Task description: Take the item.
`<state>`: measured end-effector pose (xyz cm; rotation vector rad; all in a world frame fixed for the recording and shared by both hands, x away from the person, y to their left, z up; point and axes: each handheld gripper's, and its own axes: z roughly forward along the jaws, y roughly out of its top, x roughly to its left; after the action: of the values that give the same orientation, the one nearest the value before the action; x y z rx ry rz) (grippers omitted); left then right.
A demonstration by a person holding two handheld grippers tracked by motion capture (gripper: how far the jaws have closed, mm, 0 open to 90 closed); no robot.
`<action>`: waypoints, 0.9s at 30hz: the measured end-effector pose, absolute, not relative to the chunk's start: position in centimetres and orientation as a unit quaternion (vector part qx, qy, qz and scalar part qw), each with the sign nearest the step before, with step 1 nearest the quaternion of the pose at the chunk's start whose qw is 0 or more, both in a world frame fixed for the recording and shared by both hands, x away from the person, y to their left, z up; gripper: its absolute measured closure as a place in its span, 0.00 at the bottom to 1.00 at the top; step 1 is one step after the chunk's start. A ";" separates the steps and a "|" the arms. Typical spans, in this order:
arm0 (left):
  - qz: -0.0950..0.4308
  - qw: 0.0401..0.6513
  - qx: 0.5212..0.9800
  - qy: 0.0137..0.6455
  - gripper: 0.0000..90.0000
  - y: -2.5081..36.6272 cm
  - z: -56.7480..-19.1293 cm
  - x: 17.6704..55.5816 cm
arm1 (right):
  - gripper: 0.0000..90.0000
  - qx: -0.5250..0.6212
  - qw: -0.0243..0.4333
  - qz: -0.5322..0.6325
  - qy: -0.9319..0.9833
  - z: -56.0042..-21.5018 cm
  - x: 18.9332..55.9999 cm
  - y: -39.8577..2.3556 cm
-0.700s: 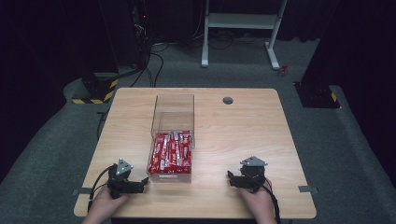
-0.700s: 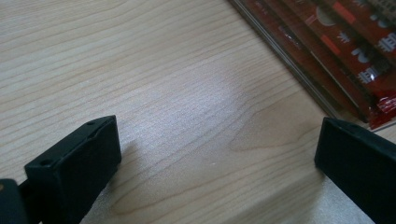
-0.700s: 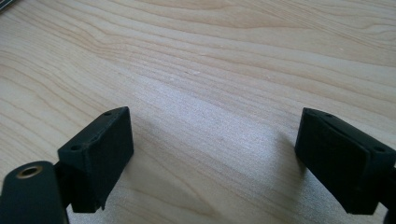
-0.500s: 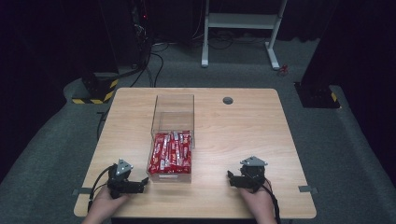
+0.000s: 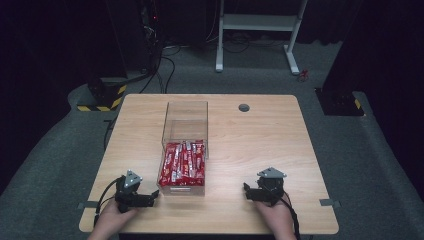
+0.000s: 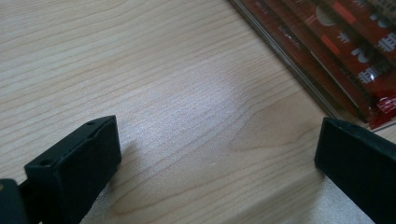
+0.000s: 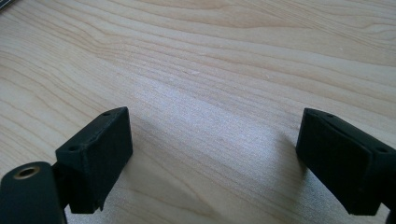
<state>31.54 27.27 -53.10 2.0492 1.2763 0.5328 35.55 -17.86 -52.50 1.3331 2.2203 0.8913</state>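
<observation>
Left claw: the left claw (image 5: pixel 152 196) rests on the counter (image 5: pixel 250 145) at its near left, jaws spread wide with bare wood between them, pointing toward the box.
Box: a clear plastic box (image 5: pixel 185 120) stands left of the counter's middle; its walls look stiff, slick and light.
Bars: red wrapped bars (image 5: pixel 183 162) fill its near half, packed side by side; their edge also shows in the left gripper view (image 6: pixel 345 42).
Handling: each bar is probably light, with crinkly, slippery foil and a firm core; pinch one across its narrow width, near an end.
Right claw: the right claw (image 5: pixel 247 191) rests at the near right, jaws apart, holding nothing.
</observation>
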 end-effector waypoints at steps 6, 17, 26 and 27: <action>0.204 0.328 0.783 0.488 0.01 27.3 -53.1 31.5 | 0.12 0.474 0.201 0.319 0.796 -52.5 35.6 -17.9; 0.204 0.329 0.783 0.488 0.01 27.3 -53.1 31.5 | 0.12 0.471 0.199 0.320 0.797 -52.5 35.6 -17.9; 0.204 0.329 0.783 0.487 0.01 27.3 -53.1 31.6 | 0.14 0.468 0.203 0.322 0.797 -52.4 35.5 -17.8; 0.204 0.329 0.783 0.488 0.01 27.3 -53.1 31.5 | 0.14 0.470 0.203 0.323 0.796 -52.2 35.5 -17.8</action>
<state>31.55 27.27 -53.10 2.0491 1.2762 0.5327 35.47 -17.82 -52.24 1.3112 2.2209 0.9024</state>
